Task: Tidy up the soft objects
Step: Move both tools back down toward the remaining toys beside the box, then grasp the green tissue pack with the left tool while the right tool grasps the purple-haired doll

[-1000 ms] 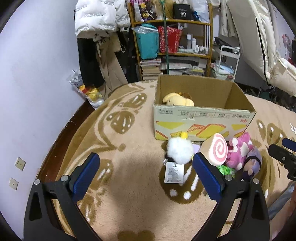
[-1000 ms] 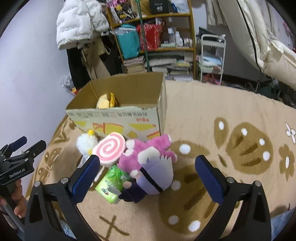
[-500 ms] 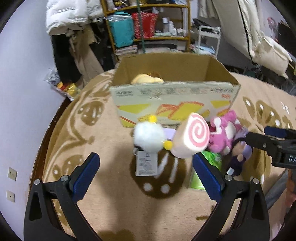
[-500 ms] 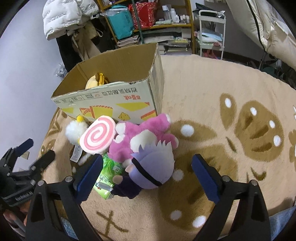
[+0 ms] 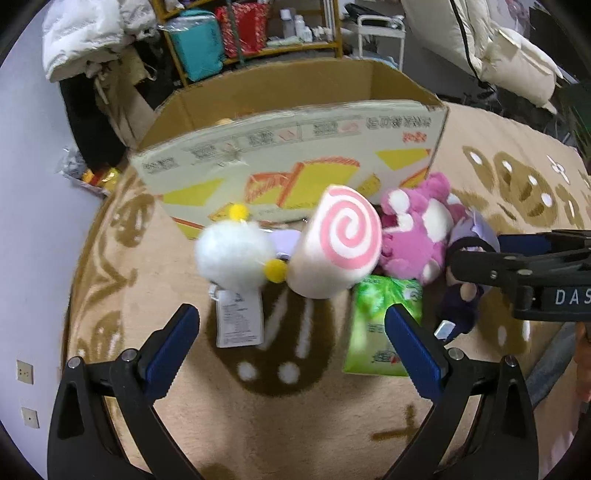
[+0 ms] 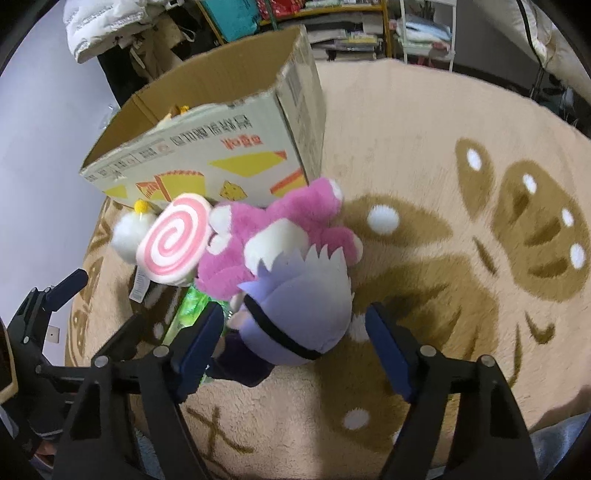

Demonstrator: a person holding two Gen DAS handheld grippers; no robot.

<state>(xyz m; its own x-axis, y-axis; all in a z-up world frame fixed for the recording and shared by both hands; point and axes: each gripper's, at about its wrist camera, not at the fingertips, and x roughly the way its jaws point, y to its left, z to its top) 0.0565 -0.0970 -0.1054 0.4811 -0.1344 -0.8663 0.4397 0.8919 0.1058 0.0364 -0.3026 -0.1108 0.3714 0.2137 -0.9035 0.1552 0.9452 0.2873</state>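
Note:
Soft toys lie on the rug in front of an open cardboard box [image 5: 295,147] [image 6: 207,147]: a white fluffy ball plush [image 5: 232,254] with a paper tag, a pink-swirl roll plush [image 5: 340,240] [image 6: 173,240], a pink bear plush [image 5: 417,229] [image 6: 273,236], a purple-haired doll [image 6: 295,306] [image 5: 465,266] and a green packet [image 5: 380,325]. My left gripper [image 5: 291,343] is open and empty, just short of the white ball and the roll. My right gripper [image 6: 295,343] is open with its jaws either side of the purple doll, not closed on it. A yellow plush [image 6: 177,110] shows inside the box.
The beige rug [image 6: 443,184] with brown patterns stretches to the right. Behind the box stand a cluttered shelf [image 5: 258,33], hanging coats [image 5: 92,48] and a white cart [image 5: 380,33]. A purple wall [image 5: 29,184] runs along the left. The right gripper's body crosses the left view [image 5: 535,277].
Both grippers have moved forward and down toward the toy pile. The right gripper now has its jaws around the purple doll; the left one is close to the white ball and roll.

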